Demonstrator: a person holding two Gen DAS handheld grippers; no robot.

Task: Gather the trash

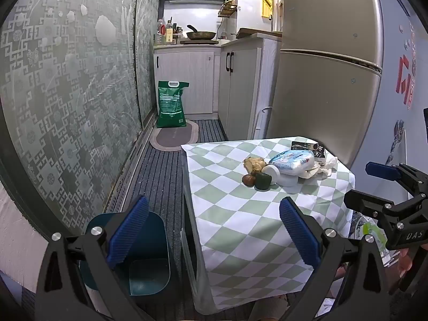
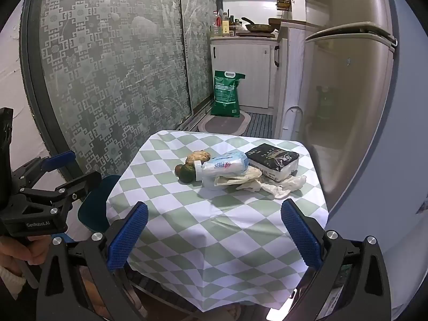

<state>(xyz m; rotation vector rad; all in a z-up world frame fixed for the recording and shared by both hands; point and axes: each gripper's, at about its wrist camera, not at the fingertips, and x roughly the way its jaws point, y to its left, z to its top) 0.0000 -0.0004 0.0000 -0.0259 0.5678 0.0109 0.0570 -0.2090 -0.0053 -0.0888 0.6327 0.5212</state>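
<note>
Both the left gripper (image 1: 214,230) and right gripper (image 2: 214,234) hover spread wide, holding nothing. Trash (image 2: 235,169) lies clustered on the checkered tablecloth (image 2: 214,227); a teal bin (image 1: 149,264) stands beside it.

A narrow kitchen is showing, with patterned frosted glass sliding doors (image 1: 67,93) running along one side and a tall beige refrigerator (image 1: 329,61) standing on the other. White cabinets (image 1: 187,80) are lining the far end under a lit countertop. Dark striped carpet (image 1: 160,176) is covering the floor, with an oval mat (image 1: 174,136) lying on it.
</note>
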